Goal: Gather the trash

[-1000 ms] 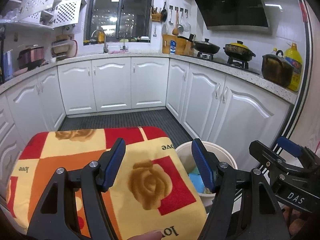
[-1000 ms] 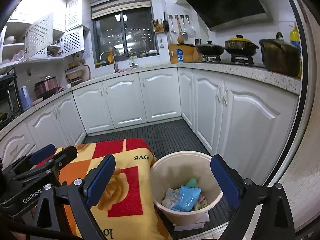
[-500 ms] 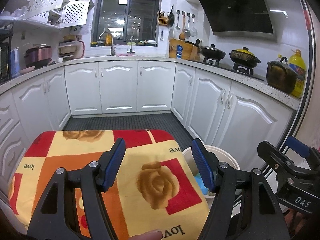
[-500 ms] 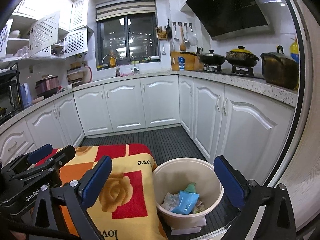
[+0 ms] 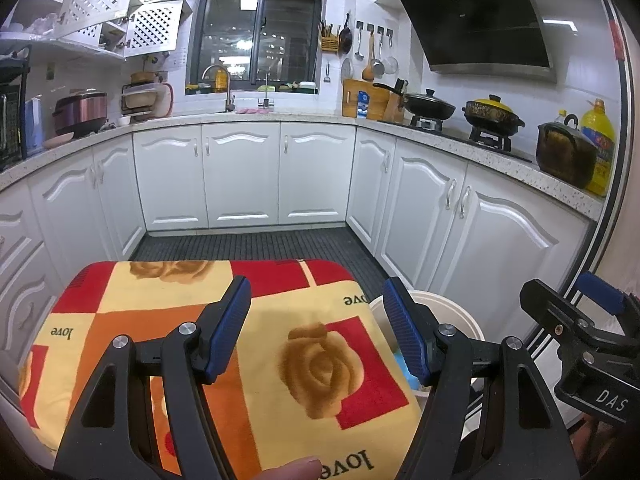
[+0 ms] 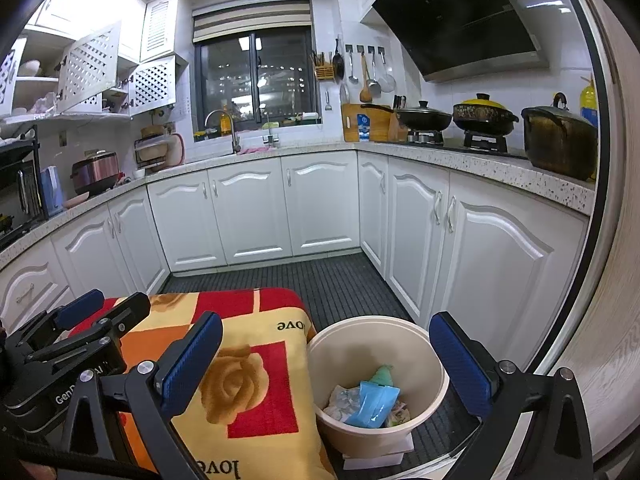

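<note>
Here we hold both claws side by side, each tilted a little downward over a tabletop (image 5: 132, 304) draped in a red, orange and yellow rose-print cloth. Our left claw (image 5: 316, 328) stands about halfway open with nothing between its blue pads, only cloth beneath it. Our right claw (image 6: 326, 356) has just been opening and now gapes wide, also holding nothing. A fingertip (image 5: 292, 469) shows at the bottom edge of the left view.

The cream bin (image 6: 436, 384) sits on the dark floor just beside the tabletop's right edge. Inside lies the trash: a blue wrapper (image 6: 370, 400), a green scrap and crumpled pale paper. From the right view the bin lies below and between the spread pads, apart from both.
</note>
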Motion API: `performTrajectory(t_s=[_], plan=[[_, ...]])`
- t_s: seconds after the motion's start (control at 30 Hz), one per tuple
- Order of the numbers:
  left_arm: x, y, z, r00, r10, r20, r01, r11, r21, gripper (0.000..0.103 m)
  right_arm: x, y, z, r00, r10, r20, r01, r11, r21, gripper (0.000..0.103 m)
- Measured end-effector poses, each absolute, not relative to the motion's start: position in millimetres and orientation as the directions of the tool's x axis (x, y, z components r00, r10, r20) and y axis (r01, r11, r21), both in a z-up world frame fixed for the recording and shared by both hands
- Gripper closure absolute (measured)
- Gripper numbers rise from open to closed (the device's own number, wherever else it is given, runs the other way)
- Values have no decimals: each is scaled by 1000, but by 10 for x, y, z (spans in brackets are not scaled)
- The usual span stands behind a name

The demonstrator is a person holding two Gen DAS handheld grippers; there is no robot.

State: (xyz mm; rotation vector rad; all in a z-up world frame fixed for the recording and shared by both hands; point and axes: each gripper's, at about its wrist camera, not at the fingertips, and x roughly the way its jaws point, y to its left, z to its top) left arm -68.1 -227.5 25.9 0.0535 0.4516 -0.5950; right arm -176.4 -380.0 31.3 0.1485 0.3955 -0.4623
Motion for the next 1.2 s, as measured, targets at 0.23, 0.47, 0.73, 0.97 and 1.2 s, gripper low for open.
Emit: performTrajectory(t_s=[0.23,0.47,0.73,0.97,1.2], plan=[[-673,-2276,249,735,-526,-428,551,831,-75,35,-1762,-3798,310,819,-404,-406,462,885,51,0],[-650,-2266,220,735,-520,-434,547,834,-73,35,-1753,-3804,307,819,-403,-408,461,886,51,0],[-640,-2269,203,738,-517,-434,546,835,-67,35,-1735,-3828,297,816,-400,-416,463,885,56,0],[-633,-2269,188,741,-509,-438,546,836,-47,35,-1729,-3859,275,817,-398,-418,463,884,64,0],[-611,-2254,171,742,-504,-443,543,838,-44,35,-1722,-3890,268,816,-395,-421,463,884,67,1]])
